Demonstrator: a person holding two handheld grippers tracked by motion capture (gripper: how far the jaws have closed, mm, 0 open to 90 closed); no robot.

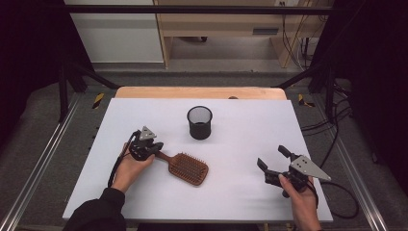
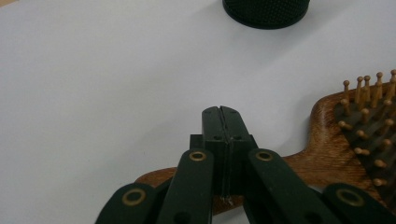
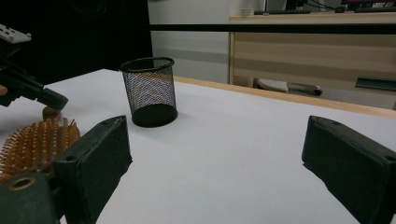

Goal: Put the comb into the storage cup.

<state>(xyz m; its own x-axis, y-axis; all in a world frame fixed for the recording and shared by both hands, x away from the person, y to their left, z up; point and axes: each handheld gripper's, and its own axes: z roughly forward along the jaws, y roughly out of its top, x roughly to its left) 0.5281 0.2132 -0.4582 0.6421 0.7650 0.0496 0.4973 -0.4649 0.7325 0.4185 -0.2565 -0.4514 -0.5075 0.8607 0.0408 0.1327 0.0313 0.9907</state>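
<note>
1. So there's a white rectangular table top [image 1: 240, 187] with a wooden strip along its far edge, and a person's two hands come in from the near side, each holding a black two-jaw gripper.
2. The left gripper [image 1: 155, 148] sits at the left-middle of the table, right over the handle of a brown wooden paddle hairbrush [image 1: 188, 168]. In the left gripper view the jaws are pressed flat together, with the brush handle [image 2: 322, 158] running underneath and behind them. Can't really tell if anything is pinched between them; it looks clenched on itself, resting on or just above the handle.
3. The hairbrush lies flat, bristles up, with its head pointing right and slightly toward the near edge, and its handle toward the left hand [image 1: 129, 168].
4. A black wire-mesh cup [image 1: 199, 122] stands upright around the table's centre, a bit farther back than the brush and apart from it.
5. The right gripper [image 1: 273, 161] is over at the near right, held by the right hand [image 1: 300, 195]. Its jaws are spread wide with nothing between them, well apart from the brush and the cup.
</note>
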